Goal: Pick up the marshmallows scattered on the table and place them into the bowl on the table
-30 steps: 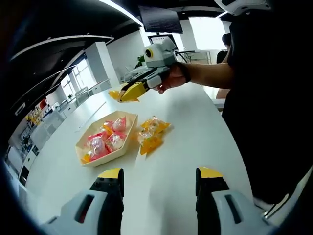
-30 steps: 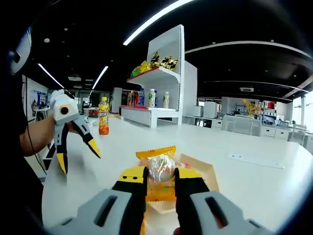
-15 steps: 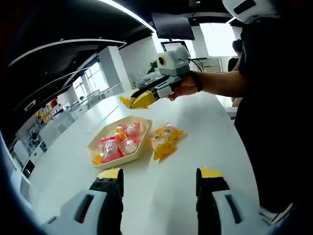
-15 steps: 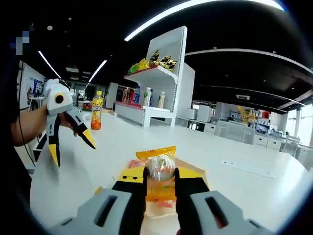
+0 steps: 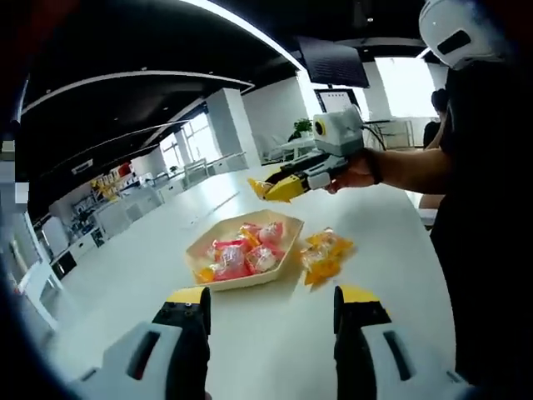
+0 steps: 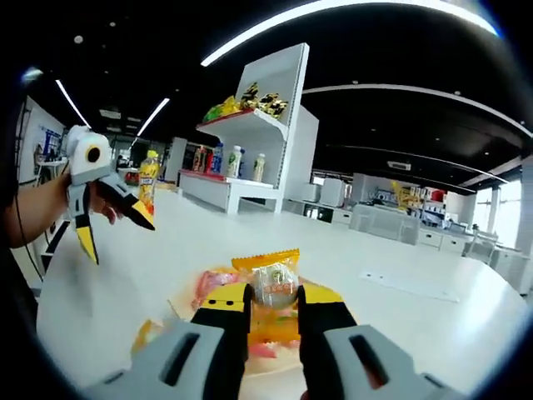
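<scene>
1. Bowl (image 5: 243, 260) as landmark on white tabletop (image 5: 125, 275), holding pink and orange marshmallow packets.
2. Right of bowl: loose orange packets (image 5: 323, 252). Light, soft, crinkly; best pinched at the wrapper's middle.
3. Left hand-held gripper (image 5: 271, 310): wide, empty, nearer than the bowl.
4. Right hand-held gripper (image 6: 274, 302): clamped on orange packet (image 6: 272, 293) above bowl.

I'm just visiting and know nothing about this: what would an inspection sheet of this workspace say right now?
Surface: white table, bare near the camera.
Job's things: hexagonal bowl holding pink and orange marshmallow packets; yellow packets lie beside it.
Clutter: drink bottle on the table.
Grippers: right gripper clamps a yellow marshmallow packet above the bowl; left gripper open.
Cables: nothing seen.
Surroundings: white shelf unit with snacks and bottles, office desks.
</scene>
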The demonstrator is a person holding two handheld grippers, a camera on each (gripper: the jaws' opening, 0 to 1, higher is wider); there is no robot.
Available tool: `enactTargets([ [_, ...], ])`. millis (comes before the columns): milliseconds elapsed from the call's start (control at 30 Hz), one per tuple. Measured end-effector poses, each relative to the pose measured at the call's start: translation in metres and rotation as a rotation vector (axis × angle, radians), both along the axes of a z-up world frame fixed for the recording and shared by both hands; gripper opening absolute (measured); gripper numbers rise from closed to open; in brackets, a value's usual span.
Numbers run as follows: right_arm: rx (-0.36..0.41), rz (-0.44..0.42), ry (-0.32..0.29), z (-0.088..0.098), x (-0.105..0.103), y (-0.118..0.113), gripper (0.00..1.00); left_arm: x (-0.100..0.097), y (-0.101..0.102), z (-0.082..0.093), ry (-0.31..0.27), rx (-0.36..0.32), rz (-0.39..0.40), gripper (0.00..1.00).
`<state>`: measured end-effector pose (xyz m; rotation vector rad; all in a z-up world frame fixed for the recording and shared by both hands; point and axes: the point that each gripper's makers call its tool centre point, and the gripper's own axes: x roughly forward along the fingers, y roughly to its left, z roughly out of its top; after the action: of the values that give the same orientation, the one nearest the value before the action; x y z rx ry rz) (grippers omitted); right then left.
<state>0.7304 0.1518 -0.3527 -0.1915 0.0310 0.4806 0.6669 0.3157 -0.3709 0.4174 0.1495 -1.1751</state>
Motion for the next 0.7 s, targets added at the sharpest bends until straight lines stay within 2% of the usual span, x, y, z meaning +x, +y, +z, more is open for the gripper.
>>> enactTargets([
  [233, 0.039, -0.028, -0.002, 0.002, 0.007, -0.003, 0.22, 0.009, 0.004, 0.001, 0.003, -0.022, 0.055, 0.58],
  [433, 0.061, -0.046, 0.001, 0.000, 0.012, -0.002, 0.22, 0.008, 0.007, -0.004, 0.013, -0.015, 0.066, 0.59],
  [700, 0.053, -0.054, -0.013, 0.001, 0.016, -0.001, 0.22, 0.009, 0.011, -0.004, 0.027, -0.026, 0.081, 0.59],
])
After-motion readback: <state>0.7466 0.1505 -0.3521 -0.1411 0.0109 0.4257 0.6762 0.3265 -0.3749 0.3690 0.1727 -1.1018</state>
